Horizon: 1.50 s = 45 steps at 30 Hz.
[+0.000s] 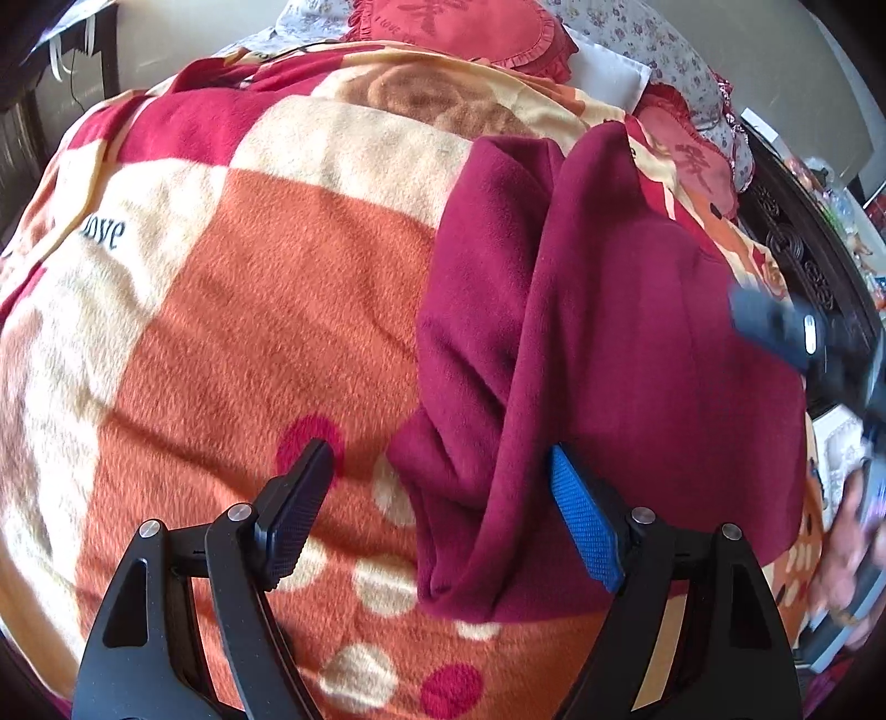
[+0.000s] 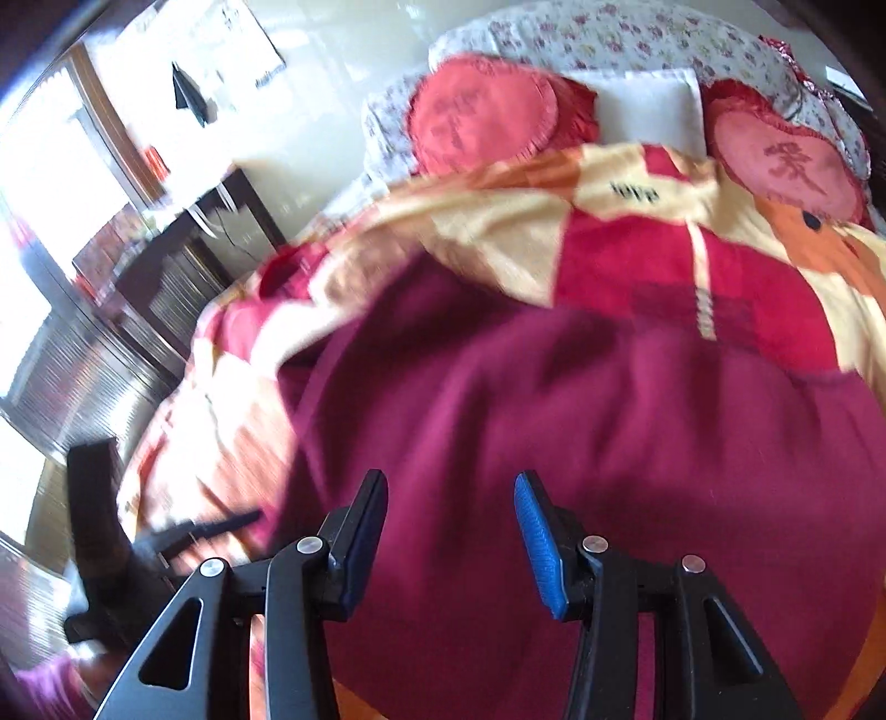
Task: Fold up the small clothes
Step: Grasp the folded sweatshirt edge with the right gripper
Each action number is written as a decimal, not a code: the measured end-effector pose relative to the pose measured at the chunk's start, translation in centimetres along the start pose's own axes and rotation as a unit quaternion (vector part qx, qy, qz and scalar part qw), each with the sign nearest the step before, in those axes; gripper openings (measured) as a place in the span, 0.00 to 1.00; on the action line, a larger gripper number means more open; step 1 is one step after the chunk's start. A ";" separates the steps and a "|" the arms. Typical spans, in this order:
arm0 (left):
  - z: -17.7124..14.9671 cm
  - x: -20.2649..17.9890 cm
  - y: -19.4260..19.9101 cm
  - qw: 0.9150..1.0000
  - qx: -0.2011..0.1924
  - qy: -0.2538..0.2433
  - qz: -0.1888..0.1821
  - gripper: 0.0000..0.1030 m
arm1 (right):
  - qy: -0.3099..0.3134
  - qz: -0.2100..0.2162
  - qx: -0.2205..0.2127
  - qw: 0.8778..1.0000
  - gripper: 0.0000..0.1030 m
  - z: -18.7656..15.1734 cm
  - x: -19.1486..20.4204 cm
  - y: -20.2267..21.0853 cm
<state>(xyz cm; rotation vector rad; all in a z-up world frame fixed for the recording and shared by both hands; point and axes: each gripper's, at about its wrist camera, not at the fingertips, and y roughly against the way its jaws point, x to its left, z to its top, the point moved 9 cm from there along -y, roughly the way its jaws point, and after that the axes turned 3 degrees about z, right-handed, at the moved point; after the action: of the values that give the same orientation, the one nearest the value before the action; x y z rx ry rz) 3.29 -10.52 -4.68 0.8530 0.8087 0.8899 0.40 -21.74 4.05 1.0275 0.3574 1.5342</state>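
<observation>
A maroon fleece garment lies partly folded on a checked orange, cream and red blanket on a bed. My left gripper stands open just above the garment's near-left folded edge, with nothing pressed between its pads. In the right wrist view the same maroon garment fills the middle, blurred. My right gripper hovers over it with its jaws apart and no cloth between them. The right gripper also shows as a blurred dark shape at the right edge of the left wrist view.
Red heart-shaped cushions and a white folded cloth lie at the bed's head with floral pillows. A dark carved bed frame runs along the right. A dark cabinet stands left of the bed. A hand is blurred at the right.
</observation>
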 end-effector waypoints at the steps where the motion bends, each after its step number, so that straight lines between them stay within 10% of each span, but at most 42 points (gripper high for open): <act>1: -0.2 0.0 0.1 1.000 0.000 -0.002 0.000 0.78 | -0.006 0.009 -0.003 1.000 0.46 0.8 0.5 -0.3; 12: -1.8 0.7 0.6 1.000 -0.001 -0.004 -0.010 0.78 | -0.017 0.013 0.033 0.999 0.45 6.3 4.8 -8.3; 16: -1.8 1.2 0.6 1.000 -0.002 0.005 -0.022 0.78 | 0.035 -0.032 0.043 0.998 0.16 6.3 5.3 -10.3; 21: -1.9 1.6 0.4 0.999 -0.004 0.009 -0.030 0.78 | 0.037 -0.041 0.044 0.998 0.14 6.4 4.6 -12.0; 27: -1.5 1.5 0.1 0.999 -0.004 0.009 -0.035 0.78 | 0.006 0.017 0.027 0.999 0.14 6.8 5.4 -9.1; 33: -1.6 1.4 0.1 0.999 -0.007 0.014 -0.039 0.78 | 0.106 0.072 0.029 0.991 0.14 4.8 11.0 -7.0; 37: -1.6 1.7 0.2 0.999 -0.008 0.013 -0.040 0.78 | 0.155 -0.036 0.041 0.986 0.14 4.4 10.0 -9.9; 45: -1.2 1.8 0.1 0.999 -0.008 0.012 -0.038 0.79 | 0.150 -0.065 0.035 0.986 0.14 5.4 7.8 -13.2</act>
<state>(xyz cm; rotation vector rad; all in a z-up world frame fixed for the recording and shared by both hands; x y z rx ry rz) 2.89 -8.57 -5.49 0.7937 0.8478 0.8407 13.62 -12.94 0.63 0.8089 0.6812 1.5675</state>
